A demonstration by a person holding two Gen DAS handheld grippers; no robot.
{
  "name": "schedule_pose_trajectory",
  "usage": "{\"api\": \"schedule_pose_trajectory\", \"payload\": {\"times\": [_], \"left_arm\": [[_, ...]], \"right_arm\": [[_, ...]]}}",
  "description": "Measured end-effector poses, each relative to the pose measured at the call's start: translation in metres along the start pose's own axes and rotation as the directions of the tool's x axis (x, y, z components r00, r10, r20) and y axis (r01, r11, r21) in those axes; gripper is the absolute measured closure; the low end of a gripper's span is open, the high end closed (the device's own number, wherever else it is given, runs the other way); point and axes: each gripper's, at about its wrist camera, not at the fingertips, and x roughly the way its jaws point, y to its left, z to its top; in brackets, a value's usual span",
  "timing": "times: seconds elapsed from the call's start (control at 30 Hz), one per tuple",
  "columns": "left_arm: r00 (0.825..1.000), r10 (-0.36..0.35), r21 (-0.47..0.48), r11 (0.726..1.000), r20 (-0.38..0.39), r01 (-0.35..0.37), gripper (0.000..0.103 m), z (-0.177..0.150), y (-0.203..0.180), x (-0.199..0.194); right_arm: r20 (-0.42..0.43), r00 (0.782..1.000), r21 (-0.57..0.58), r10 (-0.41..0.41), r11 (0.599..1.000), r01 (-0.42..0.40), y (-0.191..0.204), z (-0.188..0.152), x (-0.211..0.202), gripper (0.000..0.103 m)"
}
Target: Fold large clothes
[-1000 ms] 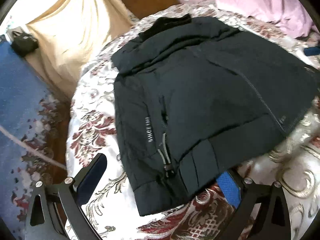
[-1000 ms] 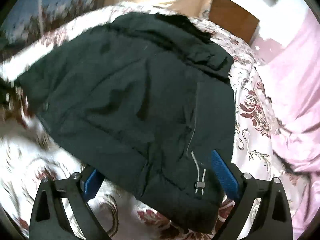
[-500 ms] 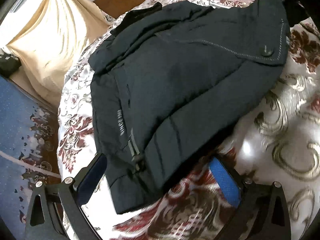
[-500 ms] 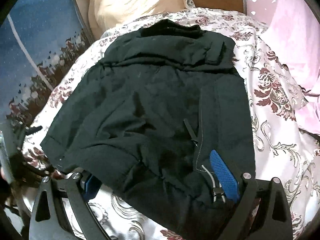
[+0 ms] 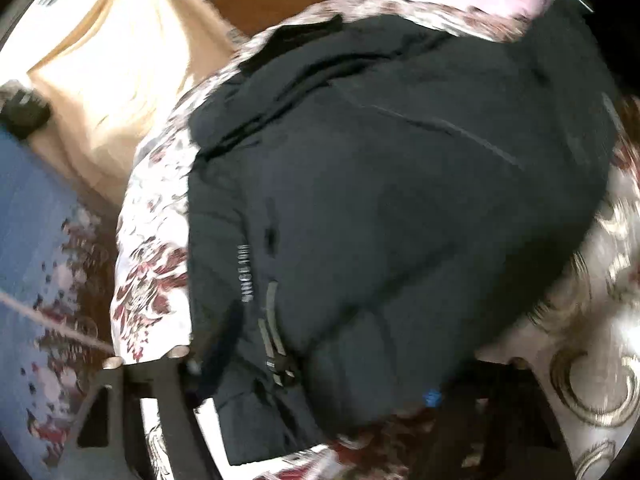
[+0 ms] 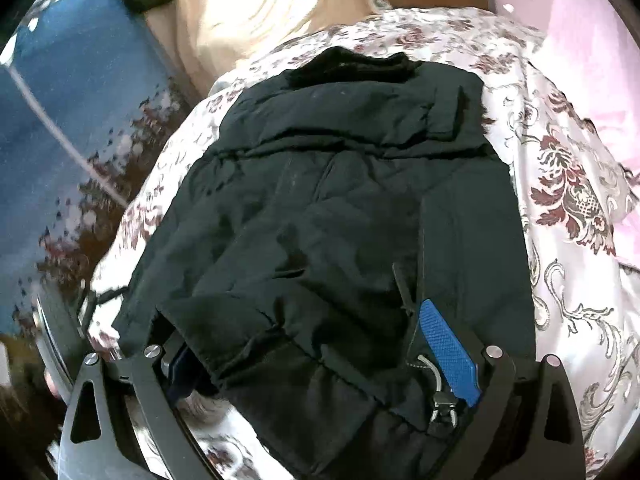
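A black padded jacket lies spread on the flowered bedspread, with its collar at the far end. In the blurred left wrist view, my left gripper is closing on the near hem by the toggle cord. Its pads sink into bunched fabric. My right gripper stands wide at the other hem corner. Its blue right pad rests on top of the jacket beside a second toggle. The left pad is half hidden under the hem.
A cream curtain and a brown headboard stand beyond the bed. A pink quilt lies at the far right. Blue patterned carpet runs left of the bed edge, with a dark object on it.
The left fingers have drawn closer together around the jacket's hem, and the fabric has bunched between them. The right view has rolled and swung over the jacket; its fingers stay wide apart.
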Motion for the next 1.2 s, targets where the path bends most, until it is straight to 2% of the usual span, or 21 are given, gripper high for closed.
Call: {"api": "schedule_pose_trajectory", "payload": {"times": [0.17,0.3,0.33,0.37,0.4,0.47,0.5,0.53,0.6,0.63,0.67,0.7,0.73,0.77,0.8,0.87,0.9,1.0,1.13,1.2], "left_arm": [[0.998,-0.054,-0.118,0.991,0.020,0.056,0.033,0.005,0.026,-0.003],[0.998,-0.065,-0.128,0.990,0.006,0.066,0.033,0.007,0.031,-0.001],[0.998,-0.067,-0.127,0.990,0.003,0.067,0.033,0.007,0.031,-0.001],[0.998,-0.069,-0.126,0.990,-0.001,0.068,0.033,0.009,0.032,0.000],[0.997,-0.072,-0.128,0.989,-0.005,0.071,0.033,0.010,0.033,0.000],[0.997,-0.082,-0.136,0.988,-0.013,0.080,0.033,0.011,0.035,-0.002],[0.996,-0.093,-0.138,0.986,-0.014,0.090,0.033,0.011,0.036,-0.006],[0.995,-0.100,-0.138,0.986,-0.015,0.097,0.033,0.009,0.037,-0.007],[0.992,-0.128,-0.126,0.984,0.000,0.127,0.033,0.004,0.040,-0.015],[0.990,-0.140,-0.119,0.983,0.008,0.140,0.033,0.001,0.041,-0.018],[0.988,-0.156,-0.106,0.982,0.017,0.157,0.033,-0.004,0.043,-0.022],[0.986,-0.166,-0.093,0.982,0.022,0.167,0.032,-0.009,0.043,-0.024],[0.985,-0.173,-0.084,0.981,0.024,0.174,0.032,-0.012,0.044,-0.026],[0.982,-0.187,-0.069,0.980,0.027,0.189,0.032,-0.019,0.044,-0.028],[0.980,-0.196,-0.061,0.978,0.030,0.197,0.031,-0.022,0.044,-0.030],[0.975,-0.219,-0.044,0.974,0.032,0.220,0.031,-0.031,0.042,-0.032],[0.973,-0.231,-0.037,0.972,0.032,0.232,0.031,-0.035,0.040,-0.033],[0.969,-0.245,-0.021,0.969,0.021,0.246,0.031,-0.039,0.032,-0.031],[0.969,-0.247,0.006,0.969,0.016,0.247,0.030,-0.036,0.021,-0.028],[0.976,-0.217,0.027,0.976,0.007,0.217,0.027,-0.032,0.013,-0.023]], "right_arm": [[-0.034,0.999,-0.144,-0.012,0.989,0.007,0.012,-0.035,-0.013,0.008],[-0.049,0.999,-0.338,0.023,0.940,-0.038,0.033,-0.075,-0.035,0.008],[-0.057,0.998,-0.383,0.003,0.923,-0.024,0.040,-0.084,-0.035,0.008],[-0.064,0.997,-0.422,-0.033,0.907,0.003,0.046,-0.091,-0.033,0.008],[-0.070,0.992,-0.474,-0.105,0.879,0.059,0.055,-0.099,-0.025,0.008],[-0.071,0.967,-0.549,-0.246,0.819,0.168,0.068,-0.110,-0.004,0.008],[-0.071,0.947,-0.573,-0.314,0.790,0.219,0.073,-0.113,0.009,0.008],[-0.084,0.934,-0.563,-0.346,0.790,0.242,0.073,-0.112,0.020,0.008],[-0.101,0.923,-0.515,-0.371,0.813,0.271,0.071,-0.103,0.033,0.008],[-0.084,0.915,-0.504,-0.394,0.809,0.302,0.069,-0.099,0.036,0.008],[-0.063,0.908,-0.503,-0.415,0.799,0.330,0.072,-0.096,0.038,0.016],[-0.013,0.890,-0.506,-0.455,0.771,0.386,0.073,-0.093,0.038,0.031],[0.028,0.877,-0.515,-0.480,0.745,0.424,0.074,-0.092,0.037,0.068],[0.060,0.867,-0.524,-0.496,0.723,0.450,0.075,-0.089,0.036,0.078],[0.071,0.876,-0.504,-0.476,0.741,0.443,0.074,-0.084,0.033,0.078],[0.071,0.911,-0.428,-0.406,0.813,0.395,0.069,-0.071,0.020,0.085],[0.080,0.931,-0.373,-0.355,0.856,0.358,0.064,-0.063,0.009,0.086],[0.099,0.967,-0.247,-0.234,0.936,0.252,0.049,-0.040,-0.015,0.089],[0.099,0.987,-0.150,-0.127,0.979,0.141,0.033,-0.010,-0.031,0.091],[0.103,0.990,-0.122,-0.099,0.986,0.111,0.030,-0.003,-0.034,0.091]]}}
